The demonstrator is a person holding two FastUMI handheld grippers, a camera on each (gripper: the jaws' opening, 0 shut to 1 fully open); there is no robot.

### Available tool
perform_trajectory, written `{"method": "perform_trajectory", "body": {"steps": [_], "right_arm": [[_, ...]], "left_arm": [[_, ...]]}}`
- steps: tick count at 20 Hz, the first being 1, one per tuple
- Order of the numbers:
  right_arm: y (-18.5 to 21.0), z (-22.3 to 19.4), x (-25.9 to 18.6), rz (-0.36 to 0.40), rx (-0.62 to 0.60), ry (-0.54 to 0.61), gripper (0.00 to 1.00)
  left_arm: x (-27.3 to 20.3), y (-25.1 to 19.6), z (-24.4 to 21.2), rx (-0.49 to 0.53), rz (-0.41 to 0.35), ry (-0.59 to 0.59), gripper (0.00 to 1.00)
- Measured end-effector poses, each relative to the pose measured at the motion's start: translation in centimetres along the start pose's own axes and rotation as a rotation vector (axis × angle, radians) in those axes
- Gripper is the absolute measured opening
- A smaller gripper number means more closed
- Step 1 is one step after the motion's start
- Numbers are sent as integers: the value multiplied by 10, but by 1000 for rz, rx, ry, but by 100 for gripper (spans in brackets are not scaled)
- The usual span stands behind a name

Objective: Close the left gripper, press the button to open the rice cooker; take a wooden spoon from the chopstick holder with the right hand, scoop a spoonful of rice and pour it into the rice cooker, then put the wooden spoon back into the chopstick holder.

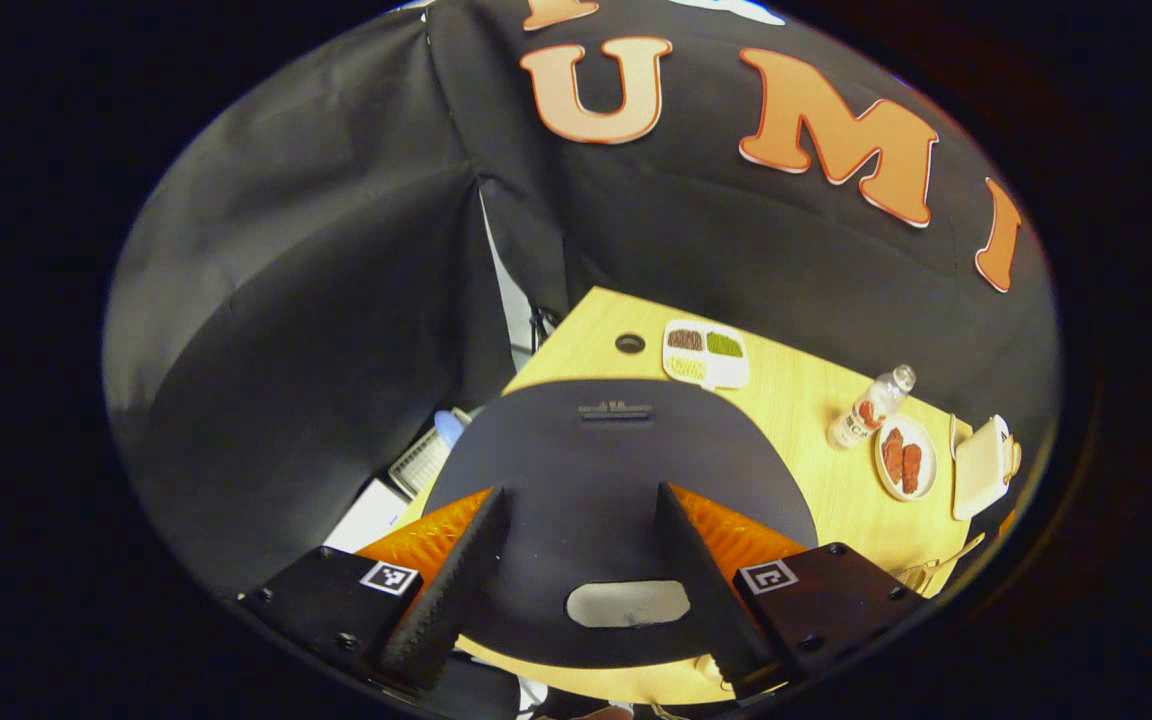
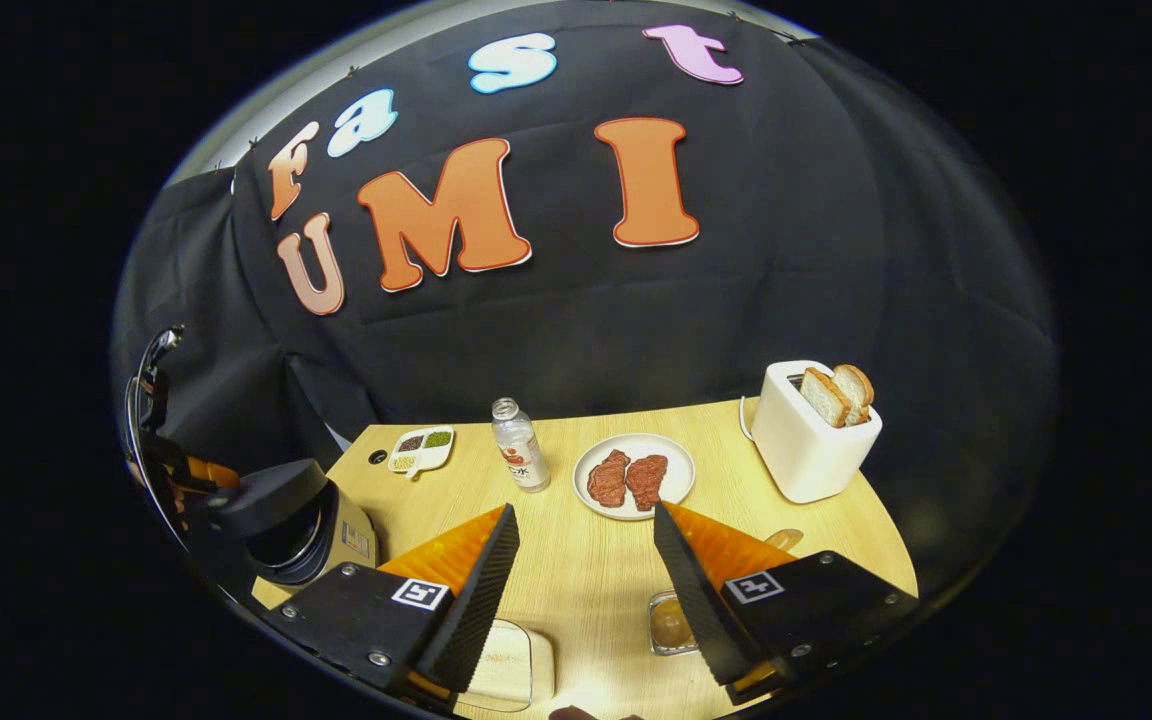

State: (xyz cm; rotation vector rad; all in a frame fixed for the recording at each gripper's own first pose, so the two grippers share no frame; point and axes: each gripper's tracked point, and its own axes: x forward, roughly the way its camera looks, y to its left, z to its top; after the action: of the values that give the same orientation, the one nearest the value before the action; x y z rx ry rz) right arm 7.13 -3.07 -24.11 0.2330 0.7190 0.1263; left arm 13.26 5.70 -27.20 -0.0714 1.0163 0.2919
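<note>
table point(image 2: 576, 570): light wood top, takes up the lower part of the right gripper view, black booth cloth behind it.
rice cooker point(image 2: 281, 525): sits at the table's left end in the right gripper view, lid up, dark inner pot showing. In the left gripper view the raised dark lid point(image 1: 616, 480) stands right in front of the camera, with a pale oval patch low on it between the fingers.
left gripper point(image 1: 576, 610): jaws spread wide, nothing between them, both fingers framing the lid without pinching it. Far left of the right gripper view there's a dark rig just above the cooker, pretty sure that's this same gripper, but it's squashed at the edge so no promises.
right gripper point(image 2: 581, 590): jaws wide apart too, holding nothing, hanging over the near part of the table.
toaster point(image 2: 806, 435): white, back right, two slices of bread sticking out the top.
plate point(image 2: 678, 478): white, middle of the table, two reddish pieces of meat on it, between the bottle and the toaster.
clear box point(image 2: 506, 665): at the near edge by the right gripper's left-hand finger, holding something pale; can't tell if it's the rice.
bottle point(image 2: 519, 445): clear plastic, upright, just left of the plate.
divided dish point(image 2: 421, 450): small white tray with dark, green and yellowish fillings, between the cooker and the bottle.
small clear container point(image 2: 669, 622): brownish inside, half hidden by the right gripper's right-hand finger.
</note>
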Motion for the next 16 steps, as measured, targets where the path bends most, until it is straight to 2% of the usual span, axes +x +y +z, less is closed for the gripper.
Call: {"method": "perform_trajectory", "body": {"steps": [2,4,16], "right_arm": [[3,1,-1,7,-16,-6,85],[5,4,-1,16,-16,-12,85],[28,13,-3,85,-16,-36,85]], "left_arm": [[15,1,-35,-17,-12,87,99],[23,2,-30,-6,-6,34,100],[16,-3,-29,-36,44,10,97]]}}
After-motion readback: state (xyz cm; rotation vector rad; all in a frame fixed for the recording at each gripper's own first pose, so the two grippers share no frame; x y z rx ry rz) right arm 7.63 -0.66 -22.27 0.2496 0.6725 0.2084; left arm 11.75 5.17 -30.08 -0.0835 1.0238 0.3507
